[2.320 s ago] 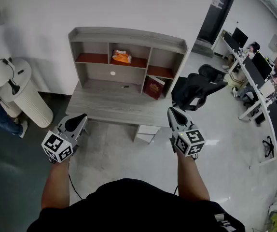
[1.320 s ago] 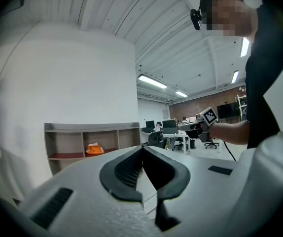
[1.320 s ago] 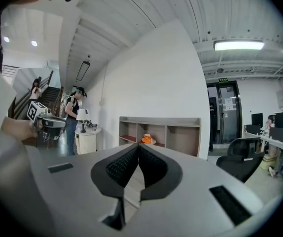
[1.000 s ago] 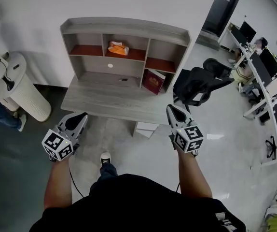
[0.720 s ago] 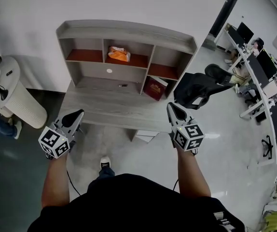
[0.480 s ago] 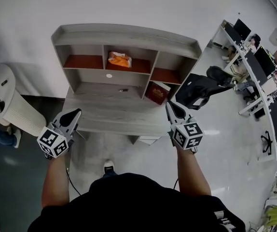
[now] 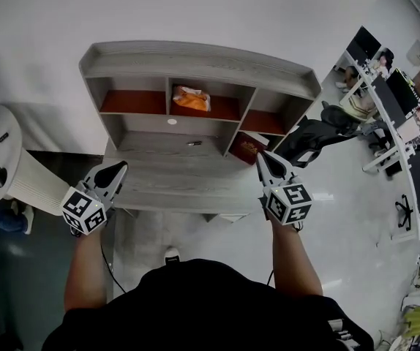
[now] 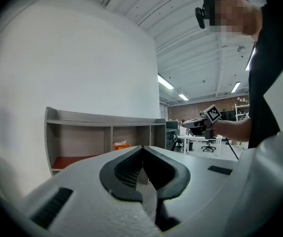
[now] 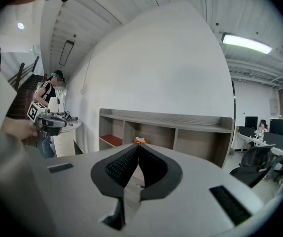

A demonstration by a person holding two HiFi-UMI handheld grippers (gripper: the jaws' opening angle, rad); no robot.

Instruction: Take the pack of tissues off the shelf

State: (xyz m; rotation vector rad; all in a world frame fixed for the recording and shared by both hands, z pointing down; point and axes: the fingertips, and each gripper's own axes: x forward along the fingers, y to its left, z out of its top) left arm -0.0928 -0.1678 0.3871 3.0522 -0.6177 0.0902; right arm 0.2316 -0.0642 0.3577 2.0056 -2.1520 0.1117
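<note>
Head view: tissue pack (image 7: 192, 98) on shelf (image 7: 195, 53), middle compartment, untouched

Left claw (image 8: 142, 147) closed, empty; shelf (image 8: 102, 118) ahead; orange pack (image 8: 120, 145), probably tissues, inside.

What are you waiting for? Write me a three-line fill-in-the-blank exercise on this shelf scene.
On the shelf, the pack of tissues lies in the ___ upper compartment.
The left gripper and the right gripper both have their jaws ___.
The black chair stands at the desk's ___ end.
Missing words: middle; shut; right.
</note>
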